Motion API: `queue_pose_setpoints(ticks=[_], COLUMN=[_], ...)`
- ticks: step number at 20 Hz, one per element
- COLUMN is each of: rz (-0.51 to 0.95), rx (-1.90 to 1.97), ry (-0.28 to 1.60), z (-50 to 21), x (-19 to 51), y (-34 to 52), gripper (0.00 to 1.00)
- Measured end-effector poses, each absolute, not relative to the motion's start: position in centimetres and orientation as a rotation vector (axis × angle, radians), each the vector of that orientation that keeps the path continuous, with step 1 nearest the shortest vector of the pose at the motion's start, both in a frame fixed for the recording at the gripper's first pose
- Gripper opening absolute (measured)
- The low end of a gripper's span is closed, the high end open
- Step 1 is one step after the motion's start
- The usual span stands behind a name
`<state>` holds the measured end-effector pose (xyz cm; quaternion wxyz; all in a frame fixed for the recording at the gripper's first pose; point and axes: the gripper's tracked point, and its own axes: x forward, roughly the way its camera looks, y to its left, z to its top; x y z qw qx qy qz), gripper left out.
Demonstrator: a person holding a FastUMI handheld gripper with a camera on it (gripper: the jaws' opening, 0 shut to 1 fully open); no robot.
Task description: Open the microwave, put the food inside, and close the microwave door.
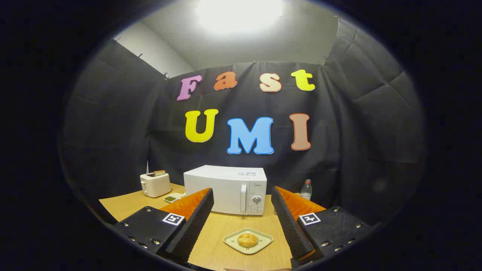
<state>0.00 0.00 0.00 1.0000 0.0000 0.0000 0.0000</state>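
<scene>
Golden-brown bun [247, 239], likely light and soft, easily crushed; sits on pale square plate [230, 240] on wooden desk [211, 229], between and just ahead of claw [242, 210] fingers. Best lifted by plate rim rather than by the food; plate probably rigid, glazed, somewhat slippery, liable to tilt if pinched at one edge. Claw spread wide, holding nothing. Beyond plate: white microwave [222, 188], door closed, vertical handle [243, 198] beside control panel as the pull point. Further out: toaster [155, 184], small dish of greens [171, 198], bottle [306, 189].
</scene>
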Motion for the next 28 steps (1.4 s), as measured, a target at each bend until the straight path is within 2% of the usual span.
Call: queue_pose_setpoints(ticks=[19, 28], rz=[0.005, 0.028], rx=[0.085, 0.082], ry=[-0.031, -0.043], z=[0.7, -1.9], x=[0.3, 6.8], y=[-0.2, 1.7], gripper=[0.95, 0.95])
